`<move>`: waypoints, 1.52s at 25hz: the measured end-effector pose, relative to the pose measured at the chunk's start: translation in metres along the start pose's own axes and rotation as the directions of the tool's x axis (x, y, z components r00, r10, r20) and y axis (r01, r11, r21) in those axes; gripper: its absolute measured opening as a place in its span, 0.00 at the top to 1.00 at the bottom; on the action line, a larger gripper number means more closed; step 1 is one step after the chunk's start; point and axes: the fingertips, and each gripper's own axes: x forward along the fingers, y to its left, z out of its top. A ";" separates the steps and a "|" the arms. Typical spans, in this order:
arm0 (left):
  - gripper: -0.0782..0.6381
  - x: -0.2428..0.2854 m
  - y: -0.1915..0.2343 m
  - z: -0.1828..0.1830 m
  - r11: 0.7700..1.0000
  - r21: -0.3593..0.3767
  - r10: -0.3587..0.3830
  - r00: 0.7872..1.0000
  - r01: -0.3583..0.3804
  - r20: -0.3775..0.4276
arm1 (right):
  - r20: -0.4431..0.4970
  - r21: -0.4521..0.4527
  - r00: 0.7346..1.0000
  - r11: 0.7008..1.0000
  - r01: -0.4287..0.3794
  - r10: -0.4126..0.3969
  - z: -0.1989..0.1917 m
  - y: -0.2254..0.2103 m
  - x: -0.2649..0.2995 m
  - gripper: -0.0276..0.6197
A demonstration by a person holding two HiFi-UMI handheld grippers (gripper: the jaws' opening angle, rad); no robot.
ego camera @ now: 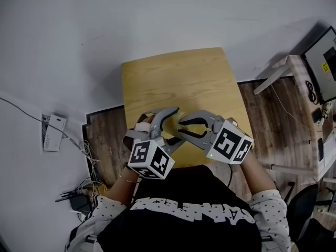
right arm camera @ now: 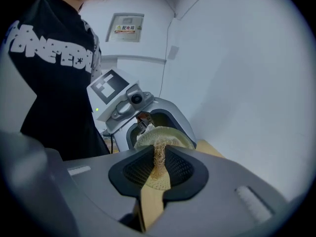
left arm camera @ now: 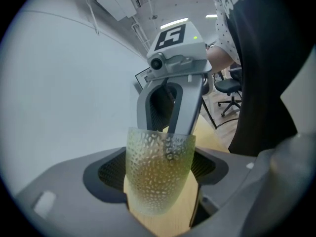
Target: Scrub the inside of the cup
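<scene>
Your left hand-held gripper [left arm camera: 158, 181] pinches the dimpled cup [left arm camera: 157, 157]; your right hand-held gripper [right arm camera: 159, 171] pinches a scrubber [right arm camera: 158, 154] at its mouth. Scrubbing seems unfinished.

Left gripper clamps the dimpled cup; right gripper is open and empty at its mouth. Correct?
Not quite: the right gripper is shut on a fibrous scrubbing pad, as the right gripper view shows. The left gripper does clamp the dimpled cup.
</scene>
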 end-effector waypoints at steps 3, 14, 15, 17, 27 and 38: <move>0.35 0.001 -0.004 0.000 0.999 -0.022 -0.027 1.000 0.027 0.010 | -0.049 -0.144 0.999 0.990 -0.012 0.005 -0.004 0.004 0.000 0.85; 0.35 0.002 -0.017 0.007 0.988 -0.090 -0.118 0.990 0.125 0.074 | -0.249 -0.674 0.968 0.724 -0.146 -0.036 -0.019 0.019 -0.007 0.85; 0.35 0.002 -0.018 0.008 0.987 -0.094 -0.126 0.989 0.133 0.077 | -0.265 -0.712 0.963 0.683 -0.164 -0.045 -0.020 0.020 -0.008 0.85; 0.35 0.002 -0.021 0.008 0.984 -0.098 -0.138 0.987 0.146 0.082 | -0.295 -0.782 0.953 0.591 -0.197 -0.073 -0.022 0.022 -0.008 0.84; 0.35 0.003 -0.032 0.001 0.962 -0.133 -0.228 0.970 0.238 0.087 | -0.306 -0.951 0.925 0.041 -0.305 -0.223 -0.032 0.025 -0.003 0.85; 0.36 0.005 -0.034 0.001 0.969 -0.103 -0.218 0.974 0.223 0.061 | -0.328 -0.936 0.917 0.213 -0.282 -0.229 -0.039 0.017 -0.006 0.85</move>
